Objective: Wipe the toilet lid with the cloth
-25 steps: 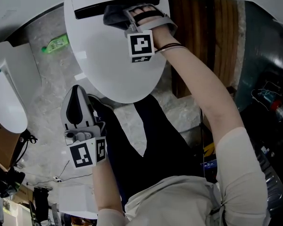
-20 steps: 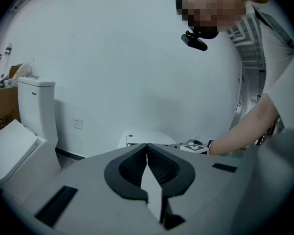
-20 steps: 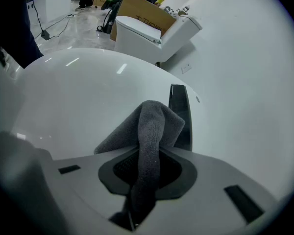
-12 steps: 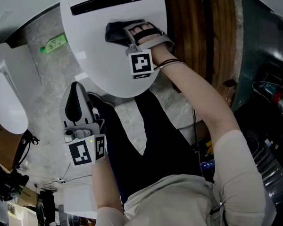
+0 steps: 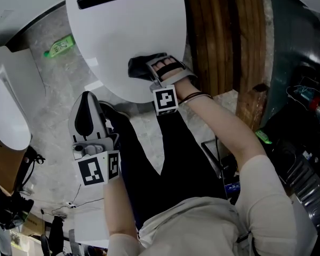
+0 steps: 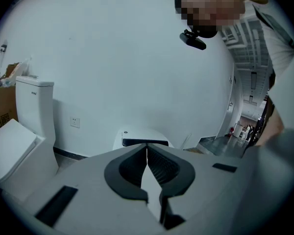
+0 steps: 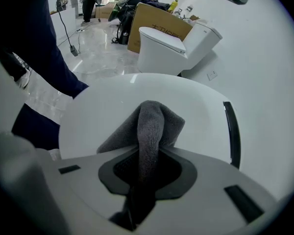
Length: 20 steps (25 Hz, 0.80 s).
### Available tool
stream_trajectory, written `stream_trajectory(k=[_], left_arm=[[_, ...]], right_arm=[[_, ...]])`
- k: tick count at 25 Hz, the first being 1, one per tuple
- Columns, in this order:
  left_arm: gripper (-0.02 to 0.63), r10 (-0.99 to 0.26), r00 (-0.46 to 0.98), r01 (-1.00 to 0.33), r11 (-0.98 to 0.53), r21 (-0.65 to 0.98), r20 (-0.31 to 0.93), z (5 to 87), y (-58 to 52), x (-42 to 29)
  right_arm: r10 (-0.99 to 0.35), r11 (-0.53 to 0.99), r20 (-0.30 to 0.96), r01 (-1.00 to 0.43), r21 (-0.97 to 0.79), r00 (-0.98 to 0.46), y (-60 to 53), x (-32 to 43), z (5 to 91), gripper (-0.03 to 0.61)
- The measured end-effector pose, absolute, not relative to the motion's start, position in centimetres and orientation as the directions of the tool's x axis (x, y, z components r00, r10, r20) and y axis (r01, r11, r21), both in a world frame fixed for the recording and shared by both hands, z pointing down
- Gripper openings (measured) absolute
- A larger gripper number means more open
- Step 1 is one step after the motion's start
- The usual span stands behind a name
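The white toilet lid (image 5: 117, 31) lies shut at the top centre of the head view. A dark grey cloth (image 5: 141, 67) rests on its near right rim, and my right gripper (image 5: 149, 71) is shut on it. In the right gripper view the cloth (image 7: 152, 124) is bunched between the jaws and pressed flat on the lid (image 7: 98, 111). My left gripper (image 5: 86, 104) hangs off the lid over the floor, near the person's leg, shut and holding nothing. The left gripper (image 6: 147, 163) points at that toilet (image 6: 139, 137) from a distance.
A green bottle (image 5: 58, 48) lies on the marble floor left of the toilet. A second white toilet (image 5: 8, 111) stands at the left. A dark wooden panel (image 5: 224, 36) runs along the right. Cardboard boxes (image 7: 159, 16) and another toilet (image 7: 179, 40) stand further off.
My right gripper has dragged the cloth from the hinge end of the lid down to its near front rim. The left gripper has stayed where it was.
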<state>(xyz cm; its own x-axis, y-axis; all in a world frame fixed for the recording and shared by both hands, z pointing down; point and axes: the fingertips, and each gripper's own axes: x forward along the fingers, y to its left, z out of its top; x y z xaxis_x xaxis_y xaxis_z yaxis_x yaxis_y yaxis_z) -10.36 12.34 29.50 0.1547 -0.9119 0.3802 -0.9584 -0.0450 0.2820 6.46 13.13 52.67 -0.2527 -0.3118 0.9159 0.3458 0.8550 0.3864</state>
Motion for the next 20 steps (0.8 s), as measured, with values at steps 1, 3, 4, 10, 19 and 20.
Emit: stream_trajectory(k=[1,3,4,10,19,20], left_arm=[[0.015,-0.912,0.155,-0.958,-0.045,0.282,0.381,29.5,12.5,-10.4],[0.015,-0.910,0.157,-0.958,-0.047,0.282,0.383,29.6,12.9,-10.3],[0.015,-0.910,0.158,-0.958,-0.047,0.283,0.384,29.6,13.0,-10.2],[0.015,-0.908,0.166,-0.957,-0.055,0.285,0.383,29.5,13.9,-9.5],[0.016,-0.915,0.140,-0.958,-0.028,0.285,0.379,29.4,14.9,-10.5],[0.015,-0.915,0.137,-0.959,-0.025,0.284,0.379,29.3,15.0,-10.7]], right_arm=[[-0.302,0.859,0.920,0.346,0.377,-0.250,14.3,6.8,52.8,0.072],[-0.272,0.871,0.932,0.349,0.345,-0.242,16.6,7.4,53.3,0.072],[-0.252,0.878,0.938,0.351,0.325,-0.237,17.8,7.7,53.5,0.072],[-0.167,0.896,0.963,0.376,0.238,-0.211,23.1,9.5,54.6,0.072],[-0.033,0.932,0.991,0.354,0.078,-0.132,26.2,10.3,54.3,0.074],[-0.004,0.940,0.994,0.339,0.042,-0.113,26.3,10.4,54.3,0.072]])
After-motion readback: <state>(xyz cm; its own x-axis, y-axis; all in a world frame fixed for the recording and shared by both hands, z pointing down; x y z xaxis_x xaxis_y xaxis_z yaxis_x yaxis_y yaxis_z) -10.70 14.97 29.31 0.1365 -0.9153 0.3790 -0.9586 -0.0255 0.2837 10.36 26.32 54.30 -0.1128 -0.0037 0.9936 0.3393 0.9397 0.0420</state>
